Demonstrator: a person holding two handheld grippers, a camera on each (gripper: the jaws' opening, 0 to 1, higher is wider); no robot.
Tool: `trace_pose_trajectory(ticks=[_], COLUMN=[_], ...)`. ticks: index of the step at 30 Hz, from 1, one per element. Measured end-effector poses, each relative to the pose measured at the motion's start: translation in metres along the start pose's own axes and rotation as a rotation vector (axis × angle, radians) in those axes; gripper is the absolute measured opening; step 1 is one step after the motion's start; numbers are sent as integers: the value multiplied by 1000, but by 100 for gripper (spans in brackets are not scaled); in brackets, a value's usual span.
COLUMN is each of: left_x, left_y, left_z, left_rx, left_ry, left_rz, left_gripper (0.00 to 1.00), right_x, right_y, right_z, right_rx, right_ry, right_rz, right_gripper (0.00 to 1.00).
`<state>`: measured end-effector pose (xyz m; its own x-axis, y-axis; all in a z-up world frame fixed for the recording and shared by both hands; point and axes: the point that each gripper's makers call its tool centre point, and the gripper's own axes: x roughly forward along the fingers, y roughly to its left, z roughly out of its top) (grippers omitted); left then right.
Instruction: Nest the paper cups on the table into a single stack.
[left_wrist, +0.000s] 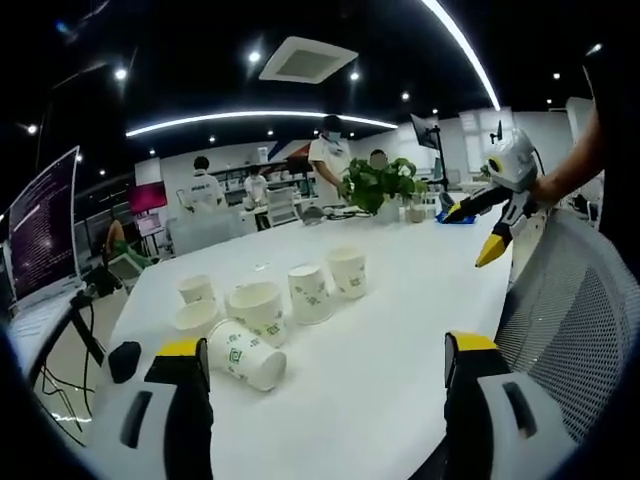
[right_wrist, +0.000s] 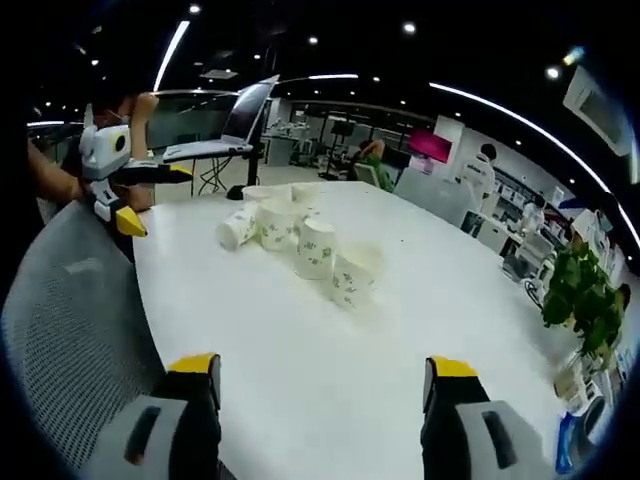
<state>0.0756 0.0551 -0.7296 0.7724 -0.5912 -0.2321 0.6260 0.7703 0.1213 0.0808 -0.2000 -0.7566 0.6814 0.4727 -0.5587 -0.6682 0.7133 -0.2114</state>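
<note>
white table (left_wrist: 400, 300) spreads wide and bare ahead of both pairs of jaws, its near edge running just past the tips. left gripper (left_wrist: 325, 365) stands wide open, holding nothing; a tipped paper cup (left_wrist: 247, 354) lies just beyond its left jaw, with the other paper cups (left_wrist: 300, 290) clustered further ahead. right gripper (right_wrist: 320, 380) is likewise spread wide and empty, the cups well ahead and left of its jaws. a grey mesh chair (right_wrist: 70, 320) sits beside the table edge.
</note>
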Motion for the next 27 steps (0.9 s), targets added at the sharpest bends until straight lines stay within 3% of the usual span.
trace_pose_trajectory(ticks=[6, 15, 20, 23, 27], left_x=[0, 1, 1, 1, 0], left_y=[0, -1, -1, -1, 3], left_z=[-4, -10, -12, -12, -11], left_rx=[3, -8, -10, -10, -27], left_ry=[21, 45, 54, 57, 50], left_rz=[3, -7, -5, -2, 19], left_gripper=[97, 96, 95, 94, 94], right_x=[14, 32, 38, 43, 52], right_y=[-10, -31, -38, -46, -50], right_z=[13, 29, 42, 40, 47], right_rx=[16, 18, -7, -61, -78], right_ry=[-9, -2, -15, 37, 37], right_rz=[37, 44, 45, 25, 41], right_gripper=[83, 73, 71, 69, 67])
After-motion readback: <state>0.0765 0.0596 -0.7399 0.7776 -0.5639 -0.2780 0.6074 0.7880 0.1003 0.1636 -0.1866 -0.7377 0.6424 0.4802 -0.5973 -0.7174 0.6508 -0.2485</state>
